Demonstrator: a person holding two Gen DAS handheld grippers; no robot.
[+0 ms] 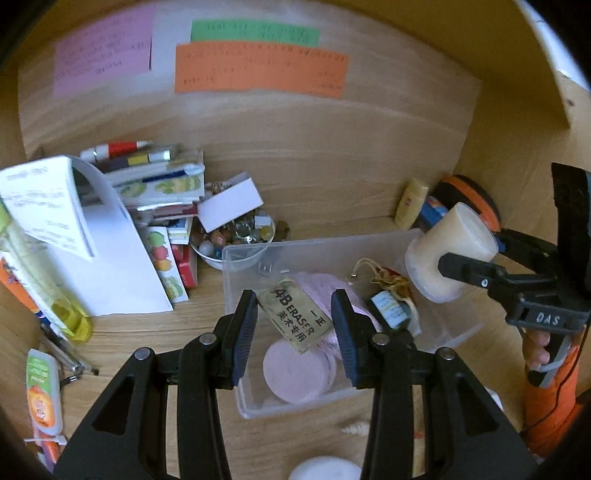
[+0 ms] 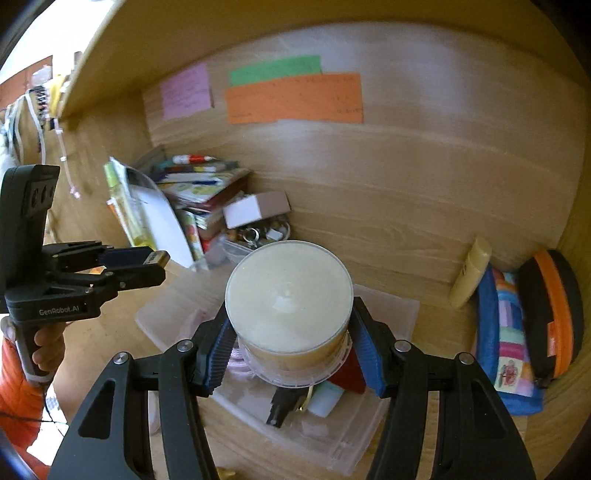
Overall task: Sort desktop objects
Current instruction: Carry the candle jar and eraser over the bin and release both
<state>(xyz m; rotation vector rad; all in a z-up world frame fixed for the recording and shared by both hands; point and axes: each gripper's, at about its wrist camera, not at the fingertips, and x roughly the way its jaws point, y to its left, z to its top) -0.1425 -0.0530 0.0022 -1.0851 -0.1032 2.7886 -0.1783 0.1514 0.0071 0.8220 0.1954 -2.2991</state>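
Currently the left claw (image 1: 293,325) pinches the eraser (image 1: 295,319) over the clear bin (image 1: 436,325); the right claw (image 2: 291,354) clamps the jar (image 2: 288,295). Simultaneous release risks collision.

Readable text at your grippers

The eraser (image 1: 293,317) between your left gripper's (image 1: 294,334) fingers reads "4B ERASER", with Chinese characters beside it. In the left wrist view, your right gripper (image 1: 466,263) carries "DAS" on its body; in the right wrist view, your left gripper's body says "GenRobot.AI". The writing on the pink note (image 1: 101,50), green note (image 1: 255,32) and orange note (image 1: 260,68) is too blurred to read.
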